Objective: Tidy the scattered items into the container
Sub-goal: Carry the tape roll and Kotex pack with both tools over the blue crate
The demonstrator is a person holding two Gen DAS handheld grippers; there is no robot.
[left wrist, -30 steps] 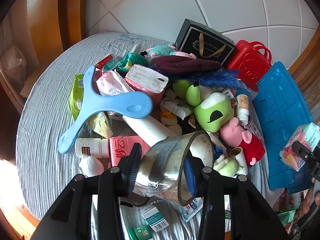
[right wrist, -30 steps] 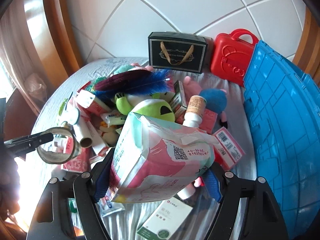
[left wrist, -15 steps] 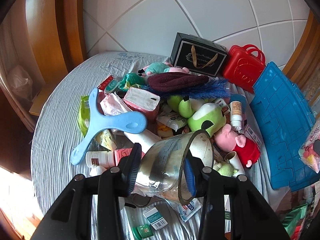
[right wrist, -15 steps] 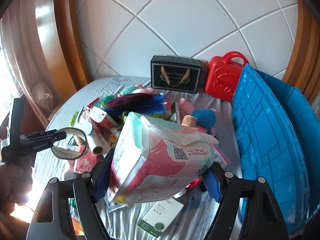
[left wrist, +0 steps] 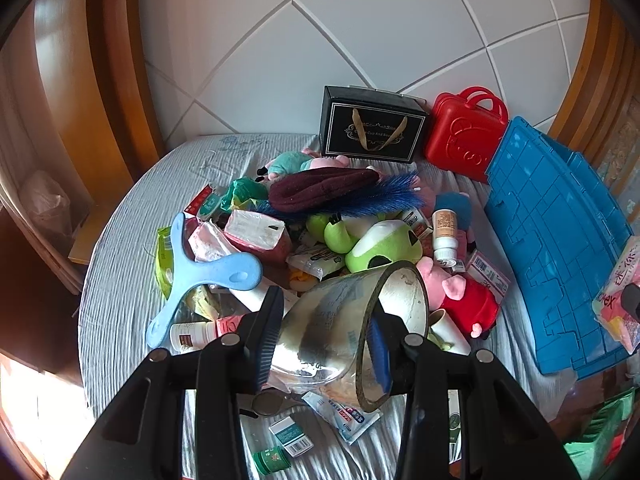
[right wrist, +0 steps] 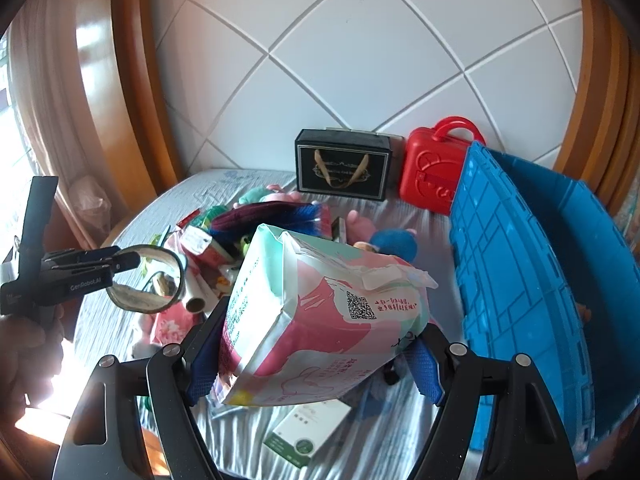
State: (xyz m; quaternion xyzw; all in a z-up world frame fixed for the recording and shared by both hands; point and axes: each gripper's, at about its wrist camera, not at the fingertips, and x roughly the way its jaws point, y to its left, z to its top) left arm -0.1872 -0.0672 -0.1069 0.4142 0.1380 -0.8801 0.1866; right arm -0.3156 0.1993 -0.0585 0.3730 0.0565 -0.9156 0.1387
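Clear tape roll [left wrist: 344,332] clamped in left tongs [left wrist: 324,340], pink packet [right wrist: 320,320] in right tongs [right wrist: 316,364]

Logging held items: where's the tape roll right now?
The tape roll is clamped in the left gripper, raised above the pile's near edge; the right wrist view shows it at far left, opposite the blue crate.

Both claws rise above the cluttered bed: the left claw [left wrist: 322,344] lifts its tape roll [left wrist: 352,332], the right claw [right wrist: 316,364] carries its tissue pack [right wrist: 320,320] toward the blue crate [right wrist: 520,280].
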